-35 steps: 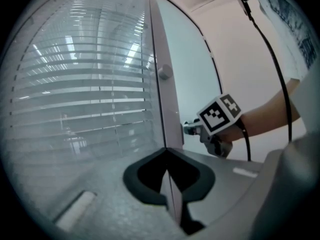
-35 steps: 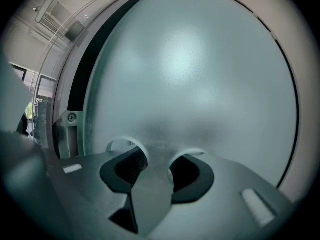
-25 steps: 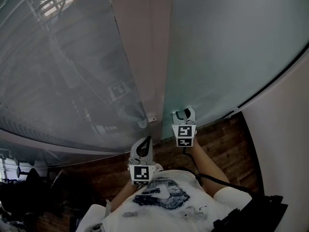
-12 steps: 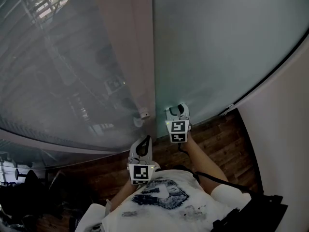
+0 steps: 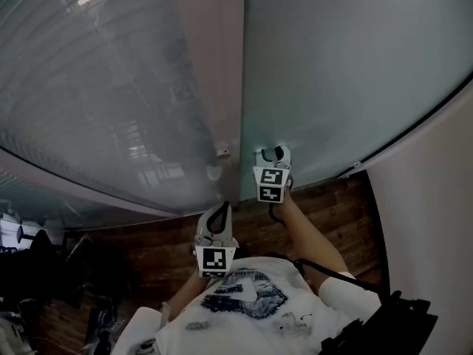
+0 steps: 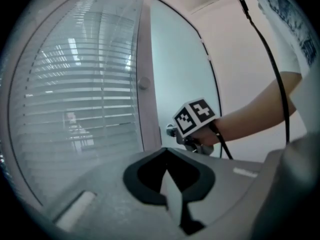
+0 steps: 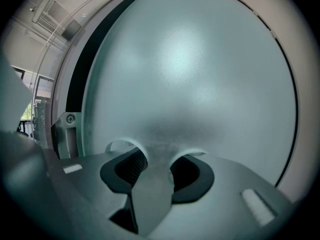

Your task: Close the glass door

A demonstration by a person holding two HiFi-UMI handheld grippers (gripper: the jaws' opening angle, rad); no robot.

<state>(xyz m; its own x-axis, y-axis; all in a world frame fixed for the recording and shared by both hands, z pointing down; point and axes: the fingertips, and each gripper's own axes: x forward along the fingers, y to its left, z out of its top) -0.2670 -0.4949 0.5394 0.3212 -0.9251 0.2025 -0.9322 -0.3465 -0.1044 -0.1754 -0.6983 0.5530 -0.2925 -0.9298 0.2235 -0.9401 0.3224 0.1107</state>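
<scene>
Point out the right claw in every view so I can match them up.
Head view: right claw just right of centre, tips at the frosted glass door.
Left gripper view: right claw right of centre, marker cube on top, at the door's edge.
Right gripper view: its own jaws, apart, at bottom centre.
Shared landmark: the frosted glass door, behind the claw in all three views.

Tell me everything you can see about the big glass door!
The glass door is a big frosted pane, pale blue-grey and cloudy, so nothing shows through. It stands upright, one edge right beside the pinkish frame post; whether it is fully shut is unclear. A thin dark line runs along its other edge. The right gripper is up against the glass near the post, jaws apart, nothing between them. Brown wooden floor lies below.
</scene>
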